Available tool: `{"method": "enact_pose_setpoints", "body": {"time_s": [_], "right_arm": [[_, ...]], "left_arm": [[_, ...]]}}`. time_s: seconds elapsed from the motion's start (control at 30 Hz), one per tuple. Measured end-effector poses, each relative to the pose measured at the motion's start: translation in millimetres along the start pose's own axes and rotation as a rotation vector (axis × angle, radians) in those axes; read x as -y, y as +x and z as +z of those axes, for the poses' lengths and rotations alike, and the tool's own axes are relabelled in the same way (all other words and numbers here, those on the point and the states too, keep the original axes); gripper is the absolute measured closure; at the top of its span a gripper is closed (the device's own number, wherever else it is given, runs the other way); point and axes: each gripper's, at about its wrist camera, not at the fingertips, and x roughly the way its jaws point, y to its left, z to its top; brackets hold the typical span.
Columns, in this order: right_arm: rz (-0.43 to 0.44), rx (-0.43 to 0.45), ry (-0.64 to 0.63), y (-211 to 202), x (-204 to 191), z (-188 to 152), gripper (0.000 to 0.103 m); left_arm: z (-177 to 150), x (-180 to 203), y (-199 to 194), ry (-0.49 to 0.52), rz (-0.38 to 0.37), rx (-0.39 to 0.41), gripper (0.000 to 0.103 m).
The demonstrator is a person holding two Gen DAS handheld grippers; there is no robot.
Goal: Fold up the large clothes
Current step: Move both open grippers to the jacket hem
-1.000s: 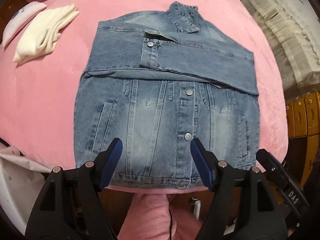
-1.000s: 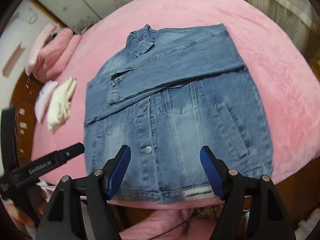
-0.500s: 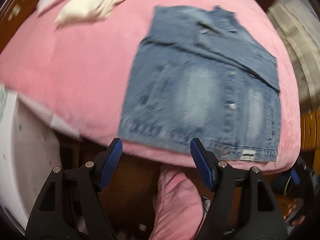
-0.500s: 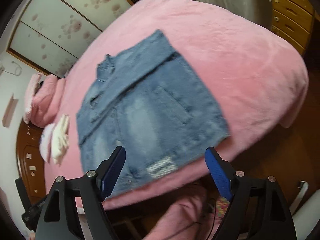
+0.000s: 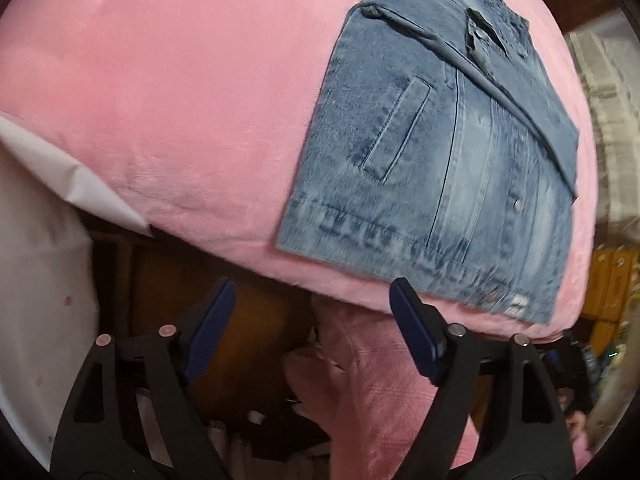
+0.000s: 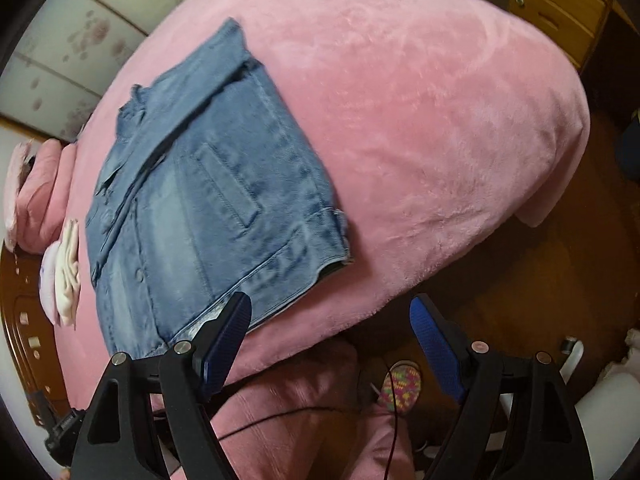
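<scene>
You have swung both tools apart toward the denim jacket's (image 5: 448, 168) hem corners on the pink bed (image 5: 180, 100); left tool (image 5: 312, 334) is opening, right tool (image 6: 330, 338) gapes, both empty.

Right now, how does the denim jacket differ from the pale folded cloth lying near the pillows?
The denim jacket is blue and large, spread flat with a sleeve folded across its chest; the pale folded cloth is cream and far smaller, already a compact bundle. The jacket lies by the bed's near edge; the cloth sits farther up, beside the pink pillows. Both rest on the pink blanket.
</scene>
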Motion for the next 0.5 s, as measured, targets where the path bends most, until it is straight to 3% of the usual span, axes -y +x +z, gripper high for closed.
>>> {"method": "enact_pose_setpoints", "body": {"time_s": [0.17, 0.37, 0.5], "right_arm": [[0.018, -0.050, 0.137, 29, 19, 18, 0.020], [0.024, -0.085, 0.305, 60, 39, 29, 0.021], [0.053, -0.054, 0.342, 69, 39, 34, 0.022]], "left_arm": [[33, -13, 33, -0.114, -0.085, -0.105, 0.021], [59, -19, 70, -0.079, 0.016, -0.182, 0.021], [70, -24, 94, -0.081, 0.013, -0.242, 0.021]]}}
